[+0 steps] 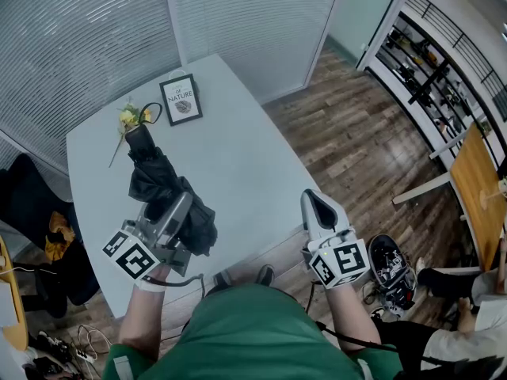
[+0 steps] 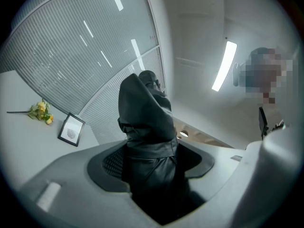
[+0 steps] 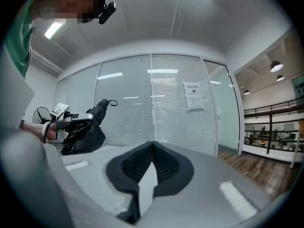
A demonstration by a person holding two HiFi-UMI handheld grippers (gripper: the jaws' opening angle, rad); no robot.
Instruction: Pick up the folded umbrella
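- Black ribbed pads of the left gripper [image 2: 152, 161] press on the folded umbrella [image 2: 145, 120] from both sides, the jaws standing wide round its bunched lower half
- Seen from the head view, the left gripper [image 1: 176, 210] holds the folded umbrella [image 1: 158, 176] out over the near-left part of the table [image 1: 238, 149], with loose black cloth bulging out on the jaw's right side
- The umbrella's slim end, with its wrist loop, points away from the person towards the yellow flowers [image 1: 133, 117]
- From the right gripper view the folded umbrella [image 3: 88, 127] slants upward in the left gripper's grip, in front of the blinds [image 3: 137, 103]
- The right gripper [image 1: 321, 207] hangs off the table's near-right edge; its pads meet at the tips with nothing between them [image 3: 152, 161]
- Beside the flowers lies a small framed print [image 1: 181, 99], close to the table's far edge; the left gripper view shows the same framed print [image 2: 71, 129] and yellow flowers [image 2: 40, 111] lying flat
- Wooden floor [image 1: 356, 141] runs to the right of the table, with shelving [image 1: 428, 70] along the far right wall
- The person's green shirt [image 1: 253, 331] fills the bottom of the head view
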